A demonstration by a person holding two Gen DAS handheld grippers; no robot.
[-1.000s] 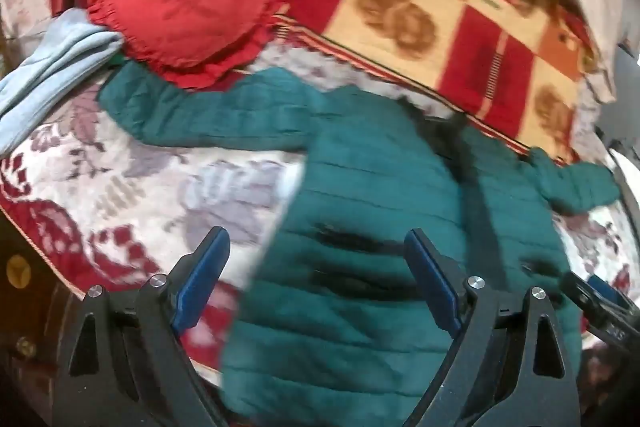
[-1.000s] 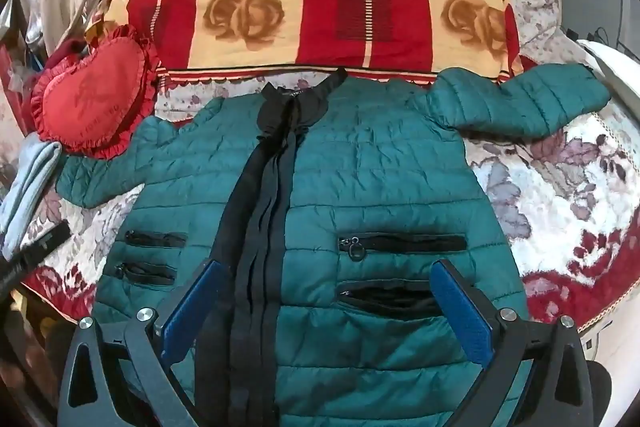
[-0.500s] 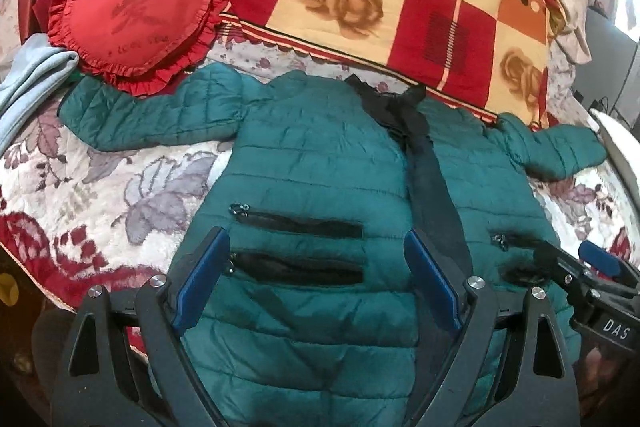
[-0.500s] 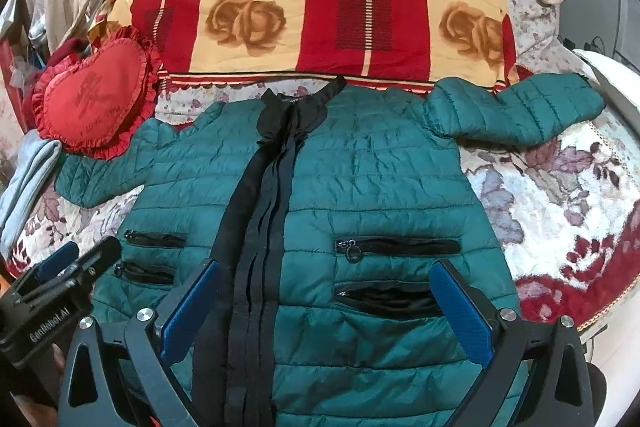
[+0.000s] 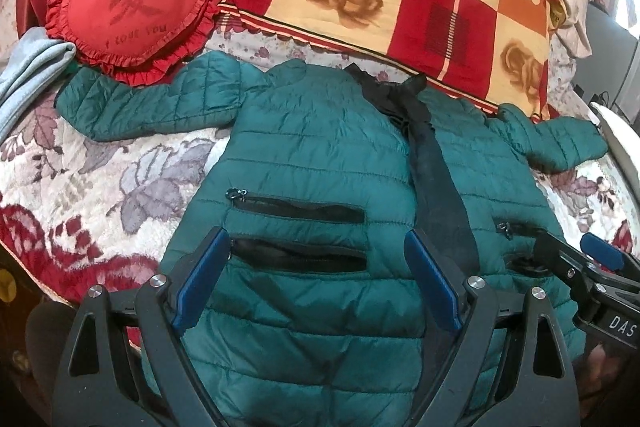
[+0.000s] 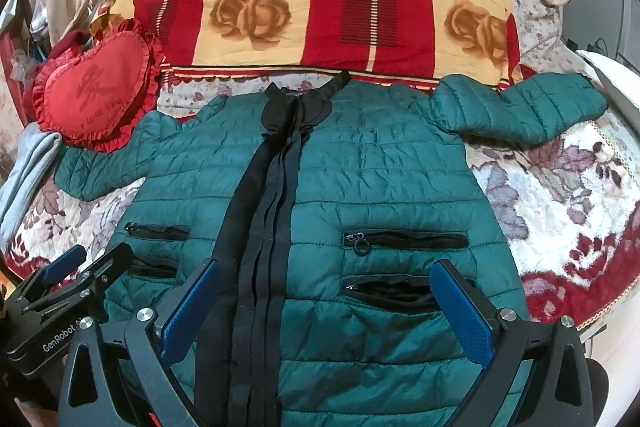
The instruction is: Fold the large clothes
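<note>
A teal quilted jacket with a black zipper placket lies flat and face up on the bed, both sleeves spread out sideways; it also shows in the right wrist view. My left gripper is open and empty, hovering over the jacket's lower left pockets. My right gripper is open and empty over the lower right part, near the hem. Each gripper shows at the edge of the other's view: the right one in the left wrist view, the left one in the right wrist view.
A red heart-shaped cushion overlaps the end of the jacket's left sleeve. A red, orange and cream checked quilt lies behind the collar. Grey folded cloth sits at far left. The bed has a floral blanket.
The left gripper has swung right and steadied, so the whole jacket now sits centred in its view. The right gripper has barely moved. The jacket has not moved.
</note>
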